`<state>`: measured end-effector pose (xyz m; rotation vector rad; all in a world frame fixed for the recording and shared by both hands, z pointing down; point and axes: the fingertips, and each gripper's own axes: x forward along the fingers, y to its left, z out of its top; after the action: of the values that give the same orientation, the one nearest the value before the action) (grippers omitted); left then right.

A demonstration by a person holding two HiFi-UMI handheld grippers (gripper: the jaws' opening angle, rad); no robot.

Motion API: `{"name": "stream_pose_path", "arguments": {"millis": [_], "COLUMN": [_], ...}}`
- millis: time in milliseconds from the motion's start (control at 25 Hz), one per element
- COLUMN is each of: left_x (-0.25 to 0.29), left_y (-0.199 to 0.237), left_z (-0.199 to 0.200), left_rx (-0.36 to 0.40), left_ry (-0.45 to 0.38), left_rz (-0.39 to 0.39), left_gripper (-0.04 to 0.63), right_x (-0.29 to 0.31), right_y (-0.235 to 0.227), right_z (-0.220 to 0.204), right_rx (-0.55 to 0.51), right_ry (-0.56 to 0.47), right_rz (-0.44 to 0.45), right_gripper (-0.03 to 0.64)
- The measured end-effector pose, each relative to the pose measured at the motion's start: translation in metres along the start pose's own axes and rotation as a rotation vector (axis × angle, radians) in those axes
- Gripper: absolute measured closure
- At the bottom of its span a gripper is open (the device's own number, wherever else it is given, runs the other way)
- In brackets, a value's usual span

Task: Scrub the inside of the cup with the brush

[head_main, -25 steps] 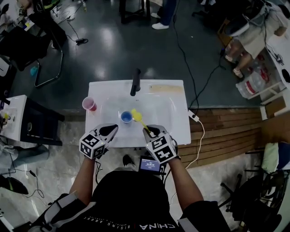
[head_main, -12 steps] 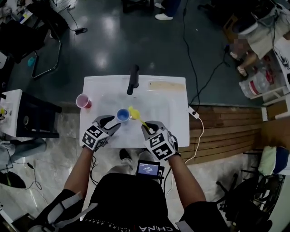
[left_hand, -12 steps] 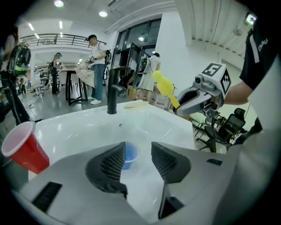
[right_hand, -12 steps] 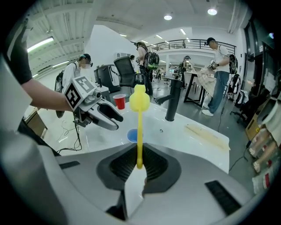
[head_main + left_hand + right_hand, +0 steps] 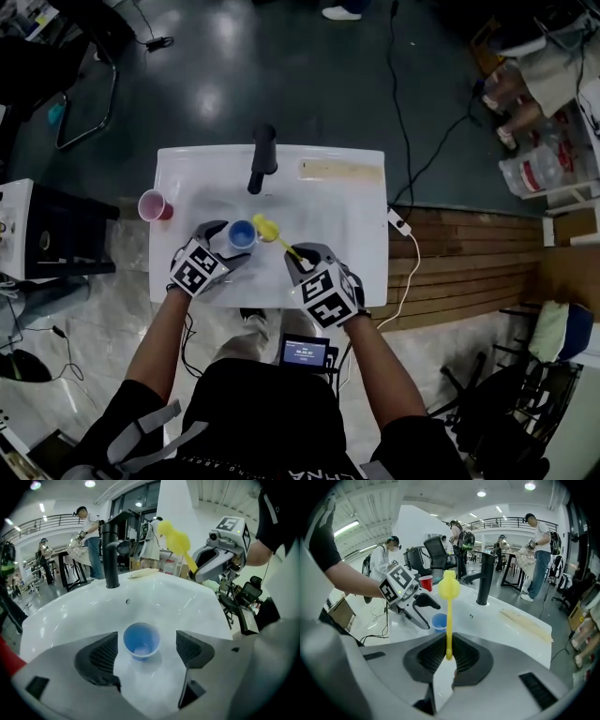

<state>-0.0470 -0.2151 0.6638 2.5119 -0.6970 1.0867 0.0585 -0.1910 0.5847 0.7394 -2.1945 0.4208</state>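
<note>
**A:** Busy open hall behind, people at other stations, and up front a white sink (image 5: 70,616) with a black faucet (image 5: 110,555). Start at the left claw (image 5: 145,641): its jaws have just been swinging open and stand wide. The blue cup (image 5: 141,641) sits upright between the pads, and neither pad touches it.

**B:** So a straddle, not a grip. My read is that it's lined up to pinch the cup and steady it, because a light cup would likely skate on that slick basin under a brush.

**A:** Over to the right claw (image 5: 449,651): clamped on the tail end of the yellow brush (image 5: 449,616), head up and forward. The head is raised near the cup, not inside it.

**B:** Holding it by the tail leaves the whole length free to reach the bottom, I'd say. Scrubbing hasn't begun. There's a red cup (image 5: 153,205) at the sink's left edge, well apart.
</note>
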Motion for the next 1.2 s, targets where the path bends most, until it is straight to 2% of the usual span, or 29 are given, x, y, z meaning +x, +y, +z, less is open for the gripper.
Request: {"name": "stream_pose_path", "arguments": {"millis": [120,520,1200], "left_x": [0.016,0.045,0.060], "left_y": [0.002,0.010,0.009], "left_z": [-0.004,-0.017,-0.020], "left_rx": [0.030,0.055,0.054], "left_ry": [0.048,0.137,0.170], "left_rz": [0.006,0.018,-0.027], "left_gripper": [0.212,0.210,0.216], "right_x": [0.002,0.011,0.015], "right_y": [-0.008,-0.019,-0.023], "right_z": [-0.003,-0.014,-0.020], "right_rx": [0.005,0.003,-0.015], "right_ry": [0.005,0.023,0.045], "right_rz": [0.008,0.042,0.069], "right_gripper": [0.577,0.577,0.577]}}
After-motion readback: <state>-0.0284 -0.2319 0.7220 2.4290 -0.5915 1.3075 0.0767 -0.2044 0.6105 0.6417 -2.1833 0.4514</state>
